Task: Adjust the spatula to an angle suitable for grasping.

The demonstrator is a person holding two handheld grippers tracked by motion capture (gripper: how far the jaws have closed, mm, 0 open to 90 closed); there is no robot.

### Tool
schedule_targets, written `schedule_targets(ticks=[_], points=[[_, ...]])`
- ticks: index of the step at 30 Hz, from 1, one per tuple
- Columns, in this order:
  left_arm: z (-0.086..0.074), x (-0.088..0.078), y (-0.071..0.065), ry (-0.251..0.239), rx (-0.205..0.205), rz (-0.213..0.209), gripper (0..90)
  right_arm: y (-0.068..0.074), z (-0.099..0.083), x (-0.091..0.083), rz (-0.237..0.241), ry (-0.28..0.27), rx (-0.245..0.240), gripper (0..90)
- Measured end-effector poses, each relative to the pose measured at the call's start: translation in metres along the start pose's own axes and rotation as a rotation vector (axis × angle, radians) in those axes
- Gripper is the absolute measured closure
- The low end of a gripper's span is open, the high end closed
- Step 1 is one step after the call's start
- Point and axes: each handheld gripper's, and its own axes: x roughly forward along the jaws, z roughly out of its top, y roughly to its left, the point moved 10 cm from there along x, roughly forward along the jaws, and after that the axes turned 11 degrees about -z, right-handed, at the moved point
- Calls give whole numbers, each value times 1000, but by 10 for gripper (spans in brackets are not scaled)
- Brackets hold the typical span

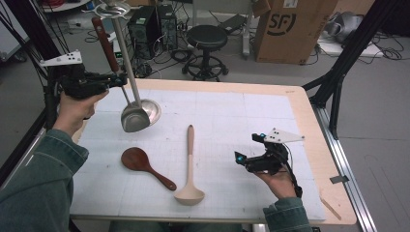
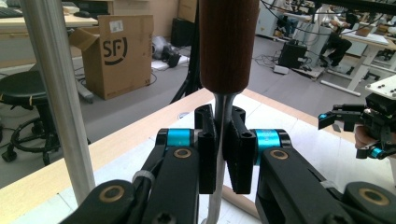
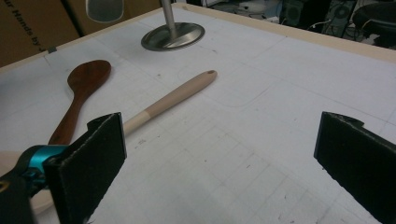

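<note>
Left gripper (image 1: 120,79): jaws clenched on the steel shaft of the metal ladle (image 1: 133,116); ladle lifted off the counter (image 1: 300,104), beside the stand (image 1: 126,58)
Right gripper (image 1: 248,147): jaws released, holding nothing
Counter: brown wooden spoon (image 1: 142,164); pale ladle (image 1: 190,166)

The ladle (image 1: 134,117) in the left gripper (image 1: 119,80) has a brushed metal bowl and shaft with a glossy dark wood handle. Behind it, the stand (image 1: 152,110) is polished metal. In front of the stand lie a smooth dark wooden spoon (image 1: 143,164) and a matt pale ladle (image 1: 189,174), possibly silicone-headed. The right gripper (image 3: 219,154) pads look rough, matt black.
</note>
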Motion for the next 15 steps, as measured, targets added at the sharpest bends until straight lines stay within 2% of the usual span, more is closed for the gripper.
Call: schedule_targets(ticks=[7, 9, 15], points=[[-1, 2, 4, 2, -9, -3, 839, 1, 0, 0, 3, 2, -3, 12], [-1, 3, 5, 9, -13, 8, 839, 1, -1, 1, 3, 3, -1, 12], [1, 15, 5, 29, -10, 7, 839, 3, -1, 2, 9, 9, -9, 12]])
